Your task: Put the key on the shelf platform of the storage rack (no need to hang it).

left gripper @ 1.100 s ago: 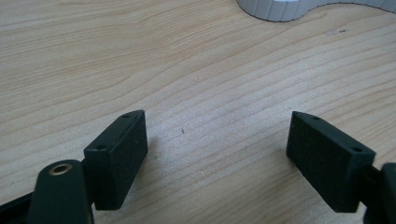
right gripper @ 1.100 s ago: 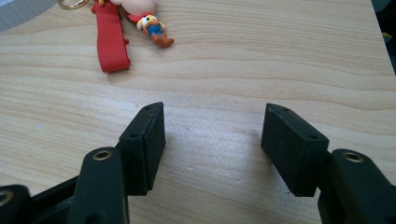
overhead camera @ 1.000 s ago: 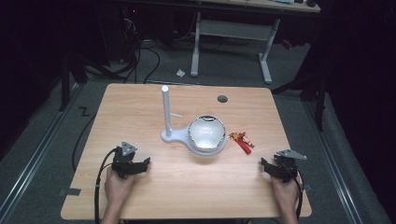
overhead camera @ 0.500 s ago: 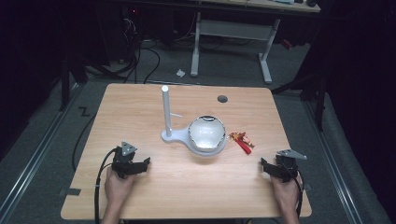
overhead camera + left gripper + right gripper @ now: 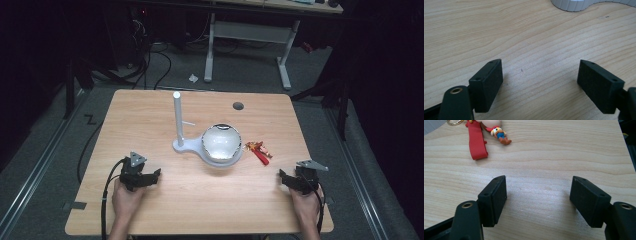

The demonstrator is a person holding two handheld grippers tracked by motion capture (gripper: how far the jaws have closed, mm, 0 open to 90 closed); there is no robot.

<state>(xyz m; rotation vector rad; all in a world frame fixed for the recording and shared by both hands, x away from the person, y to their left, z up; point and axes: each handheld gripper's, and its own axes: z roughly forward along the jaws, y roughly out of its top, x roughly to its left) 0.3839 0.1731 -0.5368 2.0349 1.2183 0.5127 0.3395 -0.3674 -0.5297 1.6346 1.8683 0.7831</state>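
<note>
Right gripper (image 5: 292, 181) fingers have just been opening, now spread, nothing between; left gripper (image 5: 147, 178) likewise released. Keychain (image 5: 480, 135) lies on surface (image 5: 200, 210) beside bowl (image 5: 221, 144): light, floppy; take the red strap.

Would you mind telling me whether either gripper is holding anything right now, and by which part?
Nothing is held. The left gripper and right gripper both stand open over bare wooden table; the right jaws have just been opening, with nothing between them.
</note>
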